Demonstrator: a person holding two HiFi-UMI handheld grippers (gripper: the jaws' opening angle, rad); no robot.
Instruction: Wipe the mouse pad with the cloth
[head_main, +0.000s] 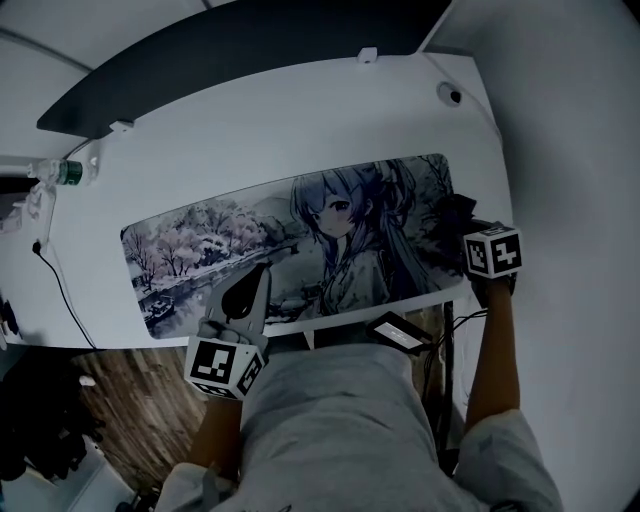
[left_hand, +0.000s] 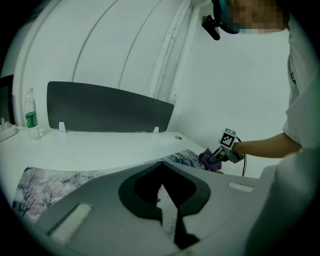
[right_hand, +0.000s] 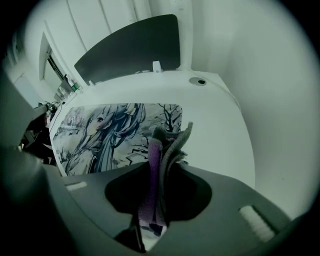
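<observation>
The cloth (right_hand: 172, 142) is a soft bunched thing, purple on one face and grey on the other, and it stands folded upright between the jaws of the right gripper (head_main: 465, 225), which are closed tight on it. It sits at the right end of the mouse pad (head_main: 200, 240), over the bare-tree part of the print, and from where I stand it looks to be down on the pad (though I can't swear it touches). It strikes me as light and limp, the sort of thing that flops and drags instead of pushing, so the hold through the middle of the bundle seems right: it leaves a loose wad sticking out past the jaw tips to do the rubbing. The pad itself is a long, thin desk mat printed with a long-haired anime girl and blossoming trees by a river, lying flat along the front of the white desk (head_main: 300, 120); I'd guess it is flexible and could creep or ruck under a hard stroke. The left gripper (head_main: 262, 275) hovers over the pad's near edge just left of the girl, its jaws drawn together with nothing between them, well placed to press the mat down if needed. Further out, a dark screen panel (head_main: 250, 40) stands along the desk's back edge, and a water bottle (head_main: 65, 172) stands at the far left corner.
</observation>
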